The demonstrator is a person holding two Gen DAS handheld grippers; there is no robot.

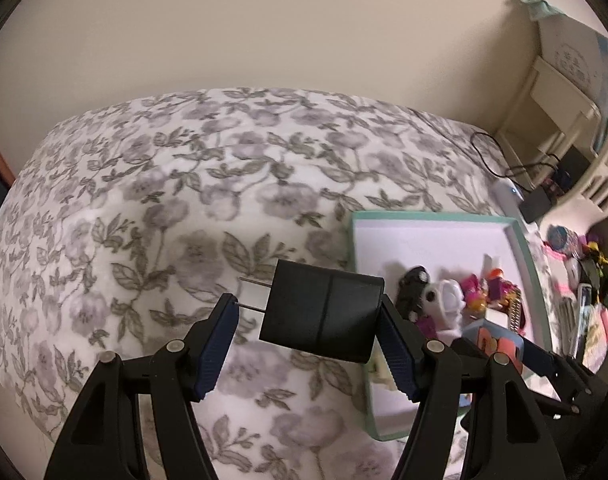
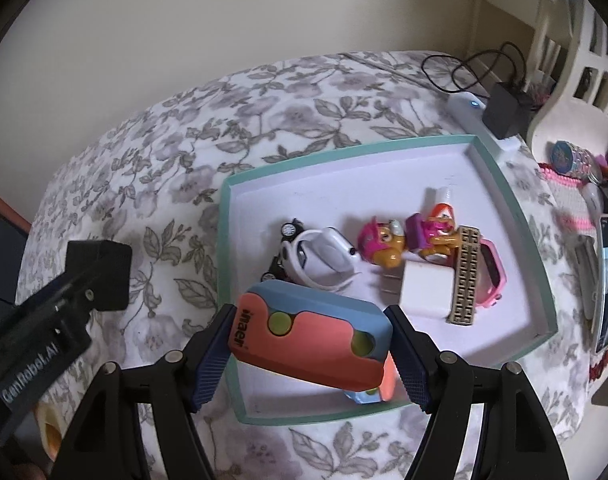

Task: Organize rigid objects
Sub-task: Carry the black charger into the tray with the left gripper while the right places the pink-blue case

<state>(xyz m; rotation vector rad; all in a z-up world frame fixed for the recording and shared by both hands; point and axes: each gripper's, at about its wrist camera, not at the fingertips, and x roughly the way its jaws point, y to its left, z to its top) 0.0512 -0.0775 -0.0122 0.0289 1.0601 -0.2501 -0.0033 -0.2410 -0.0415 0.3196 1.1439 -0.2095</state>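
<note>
In the left wrist view, the left gripper (image 1: 307,312) grasps a black plug adapter (image 1: 323,312) between its blue pads, the two metal prongs pointing left toward the left finger (image 1: 218,344). It hangs above the floral bedspread (image 1: 164,184), just left of the teal-rimmed tray (image 1: 431,218). The adapter and the right finger hide the tray's near left part, and the toys inside are blurred: only a black toy car (image 1: 413,284) and a white shape beside it can be told. Further right, the right gripper's tip juts in from the frame edge, partly cut off.

In the right wrist view, the left gripper's body crosses the lower left corner, its jaws out of sight. The right gripper (image 2: 309,352) is clamped on a coral and blue case (image 2: 315,340) over the tray's (image 2: 224,216) near rim. Behind it lie a white toy car (image 2: 323,256), two pup figures (image 2: 403,240), a white charger block (image 2: 425,290), a gold comb-like piece (image 2: 465,276) and a pink watch (image 2: 493,272). The clutter at the far right edge is too distorted to name.
</note>
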